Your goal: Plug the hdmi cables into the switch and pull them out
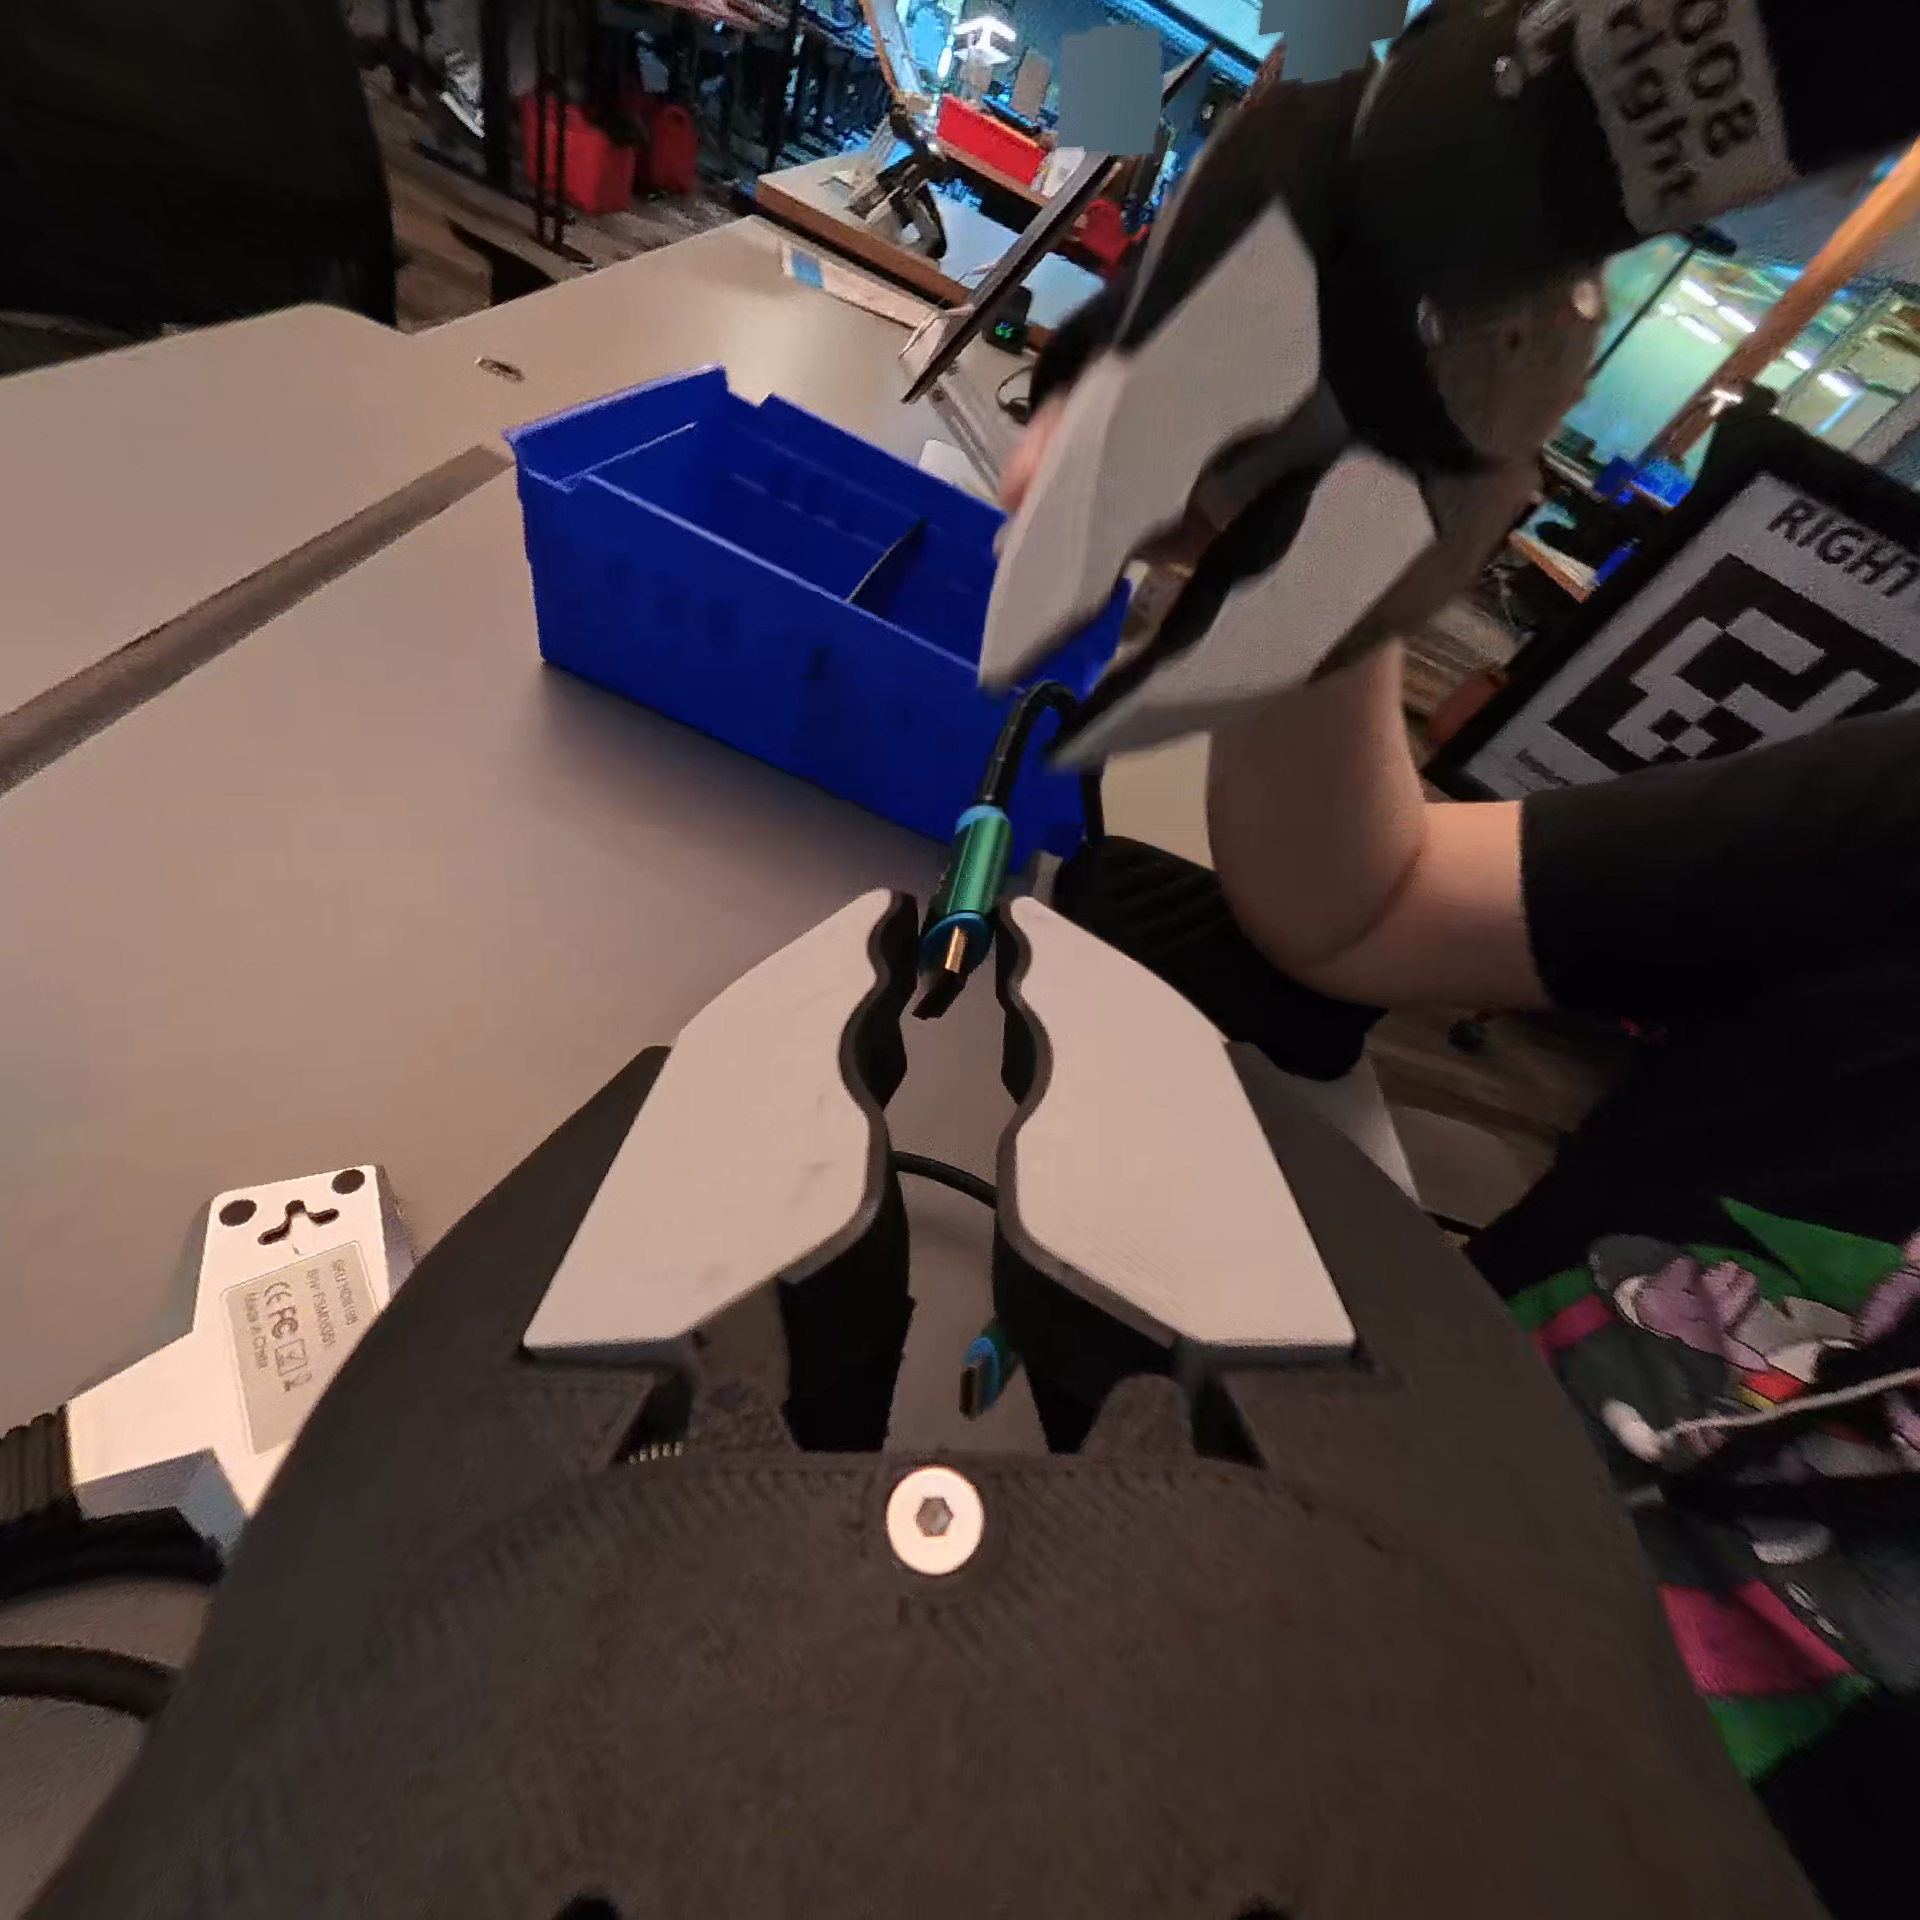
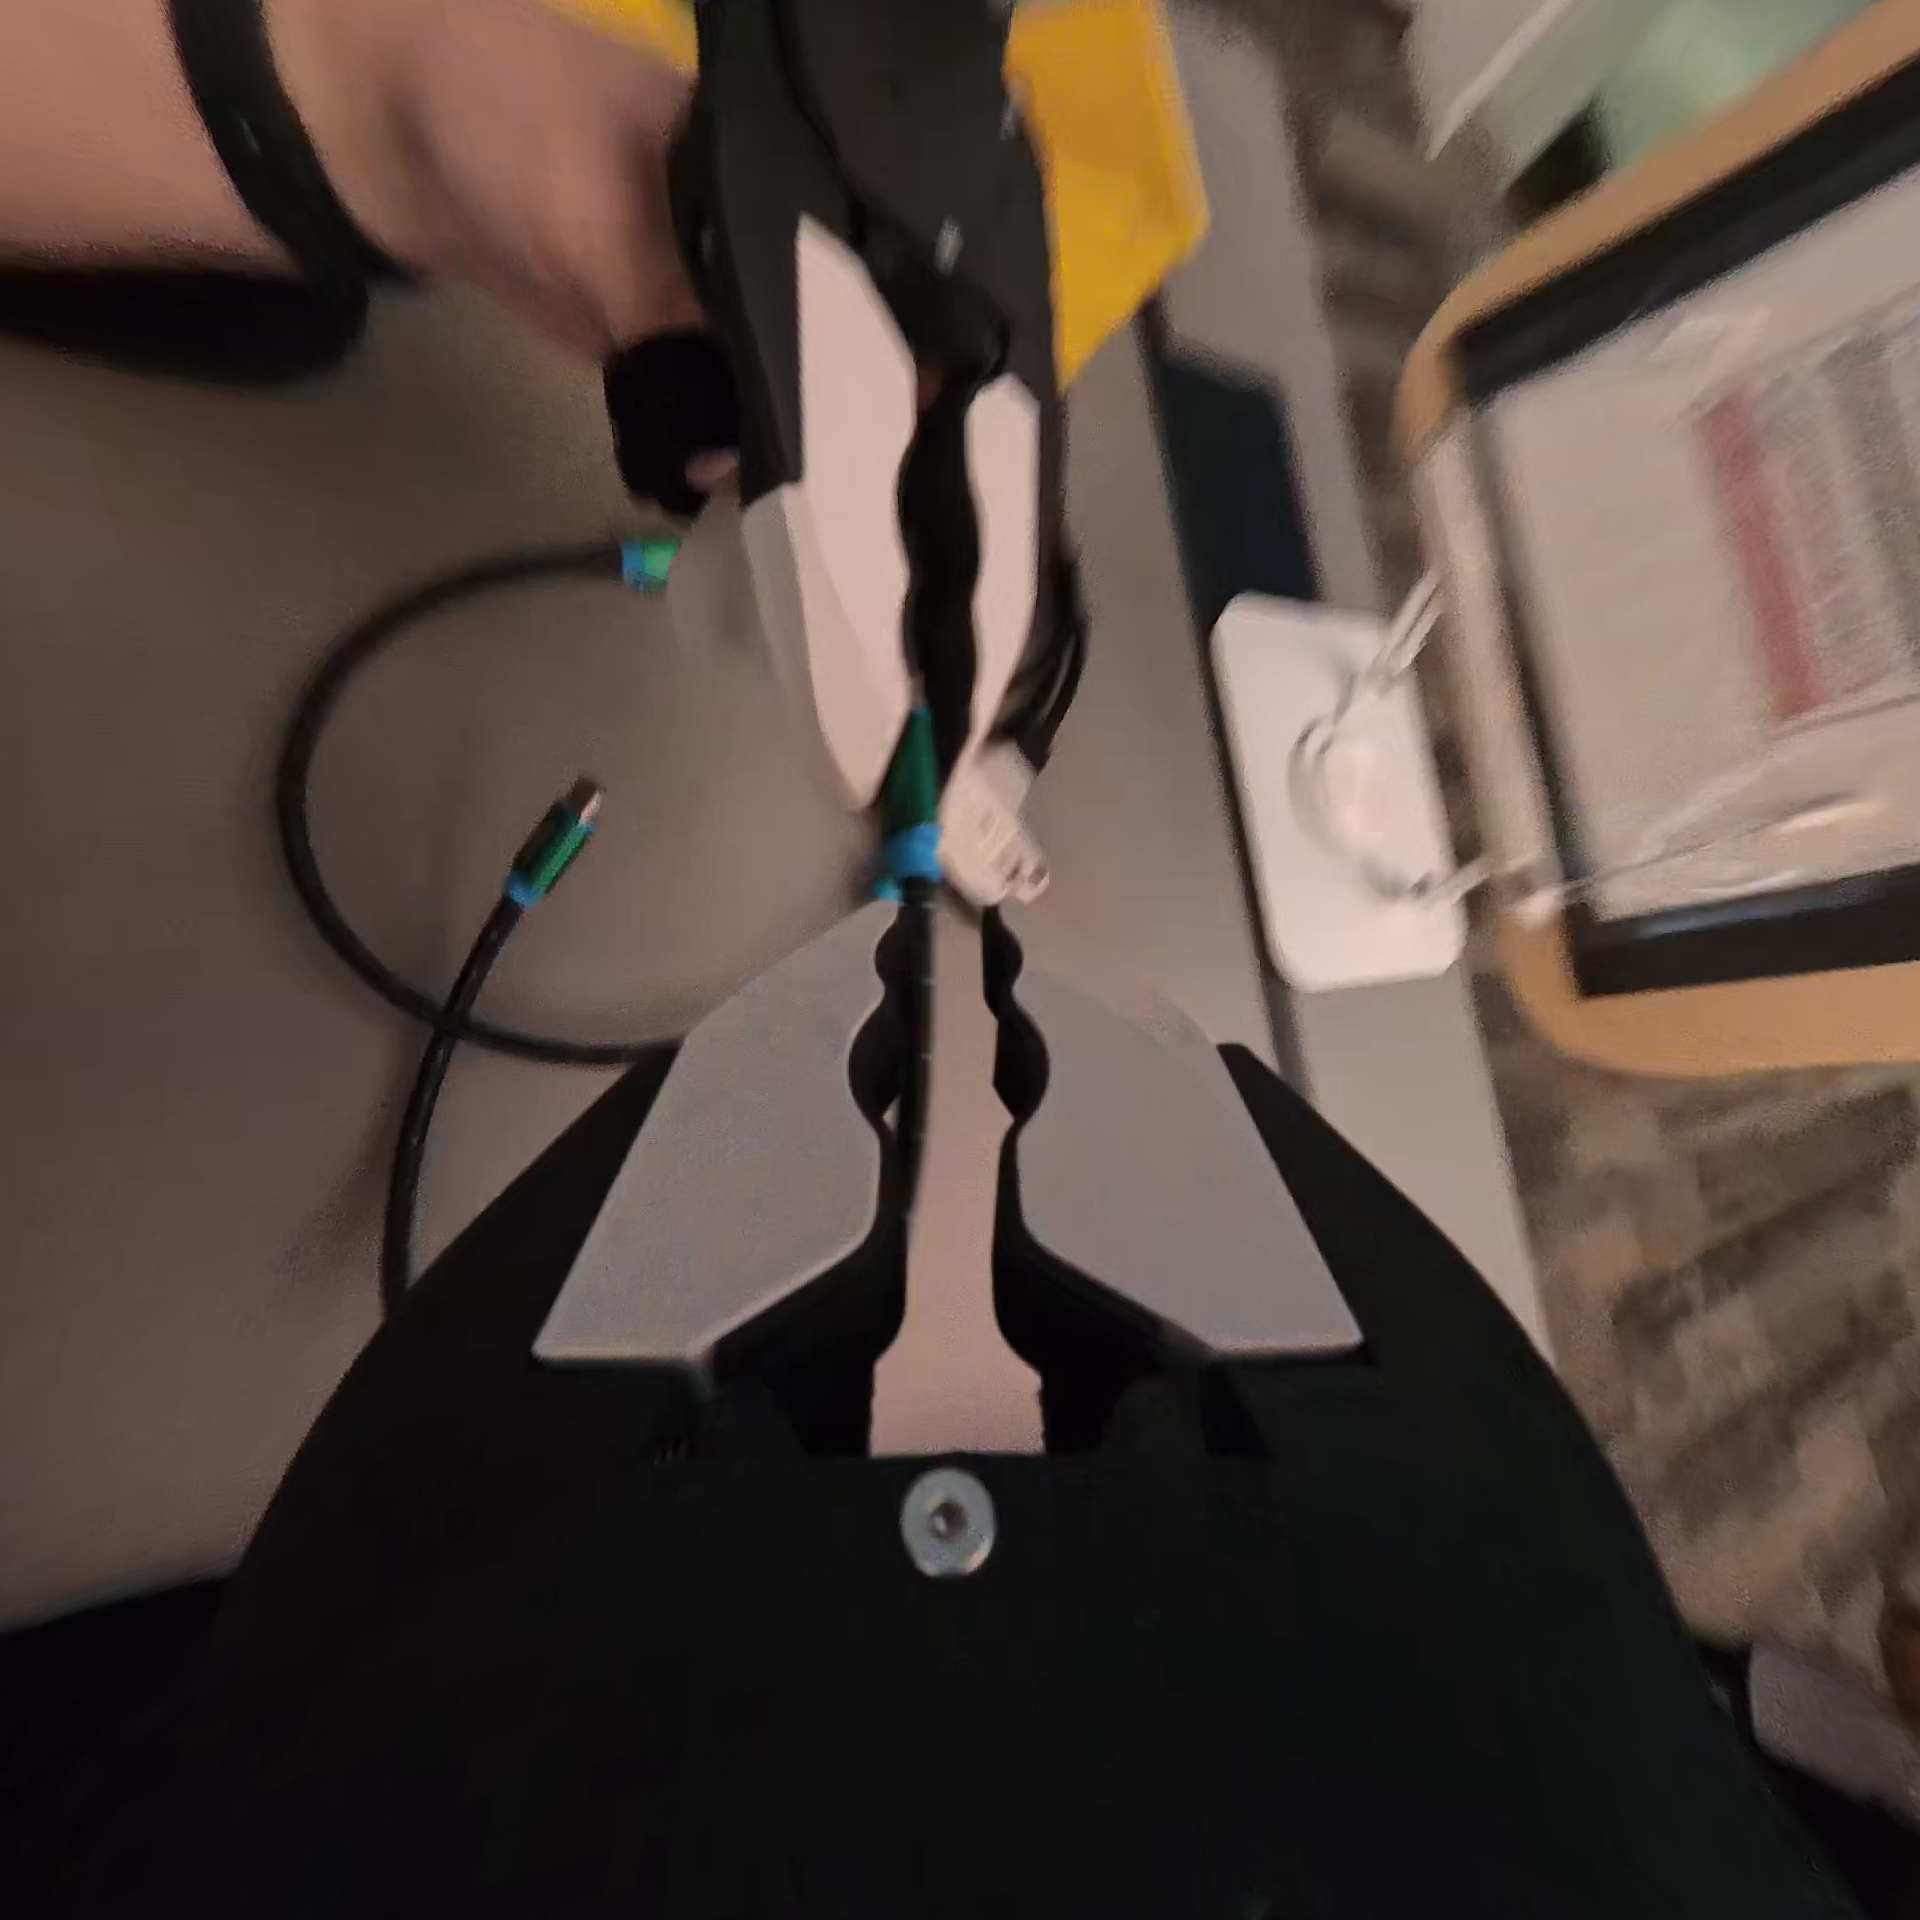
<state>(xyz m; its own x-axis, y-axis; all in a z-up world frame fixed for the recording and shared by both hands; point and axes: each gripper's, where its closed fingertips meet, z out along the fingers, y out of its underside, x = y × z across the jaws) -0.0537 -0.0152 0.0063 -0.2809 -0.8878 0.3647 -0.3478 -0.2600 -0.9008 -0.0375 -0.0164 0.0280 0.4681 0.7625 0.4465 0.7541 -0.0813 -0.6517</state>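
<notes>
Your left gripper [image 1: 948,914] pinches green plug [image 1: 964,894] at fingertips, above grey table [image 1: 364,831]. Right gripper [image 2: 935,920] slightly parted around its cable [image 2: 914,1039], grip unclear. Silver switch [image 1: 249,1351] lies lower left, unplugged. Blue bin [image 1: 748,644] behind.

The bin [image 1: 748,613] sits on the table [image 1: 312,831] beyond the plug [image 1: 961,914] — the switch [image 1: 249,1351] lies near left.
</notes>
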